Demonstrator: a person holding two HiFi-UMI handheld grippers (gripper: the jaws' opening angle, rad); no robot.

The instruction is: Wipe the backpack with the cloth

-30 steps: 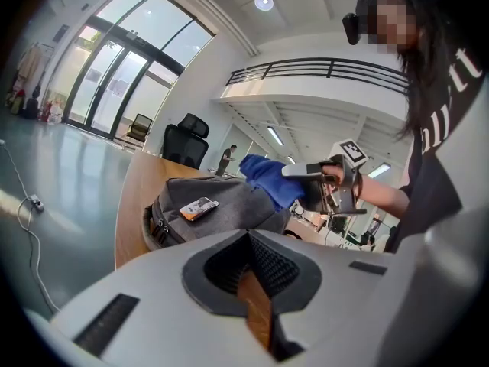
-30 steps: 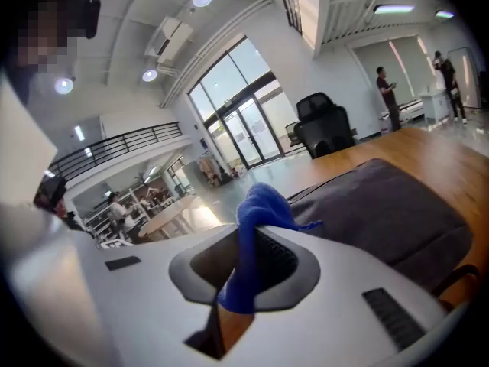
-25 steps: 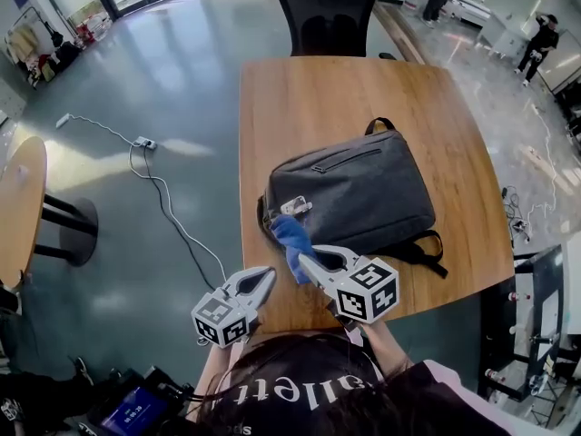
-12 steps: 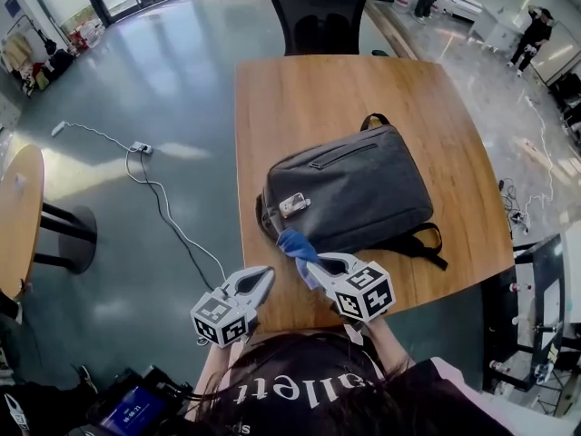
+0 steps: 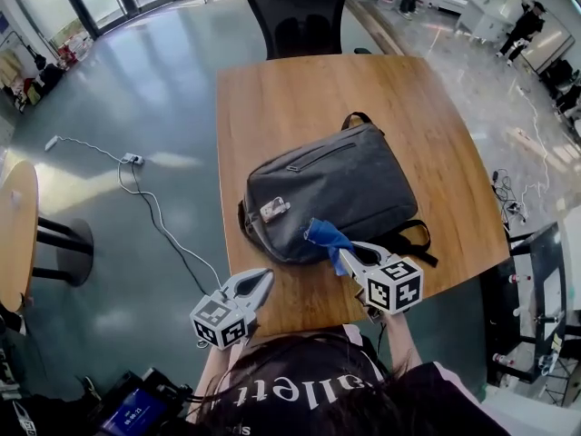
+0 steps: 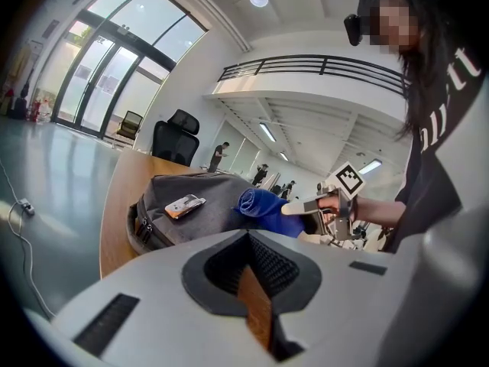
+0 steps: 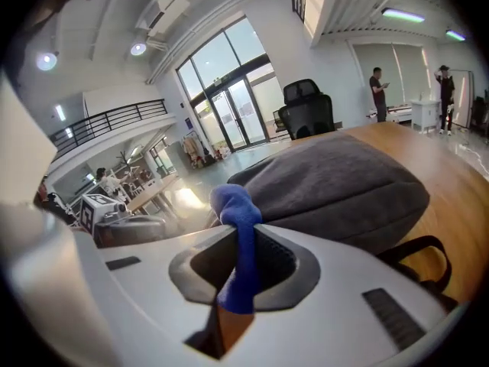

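Observation:
A grey backpack [image 5: 349,184] lies flat on the wooden table [image 5: 300,89], its handle toward the far side and black straps [image 5: 413,242] at its near right. My right gripper [image 5: 343,254] is shut on a blue cloth [image 5: 326,235], which rests against the backpack's near edge. In the right gripper view the cloth [image 7: 238,232] sticks up between the jaws with the backpack [image 7: 344,186] just beyond. My left gripper [image 5: 263,284] hovers shut and empty over the table's near left corner, apart from the bag [image 6: 191,205].
A small white and brown tag [image 5: 270,210] lies on the backpack's left part. A black office chair [image 5: 295,12] stands at the table's far end. A cable and power strip [image 5: 132,159] lie on the floor to the left, beside a round table [image 5: 16,216]. People stand far back right.
My right gripper has carried the blue cloth to the right along the backpack's near edge. The left gripper has stayed in place.

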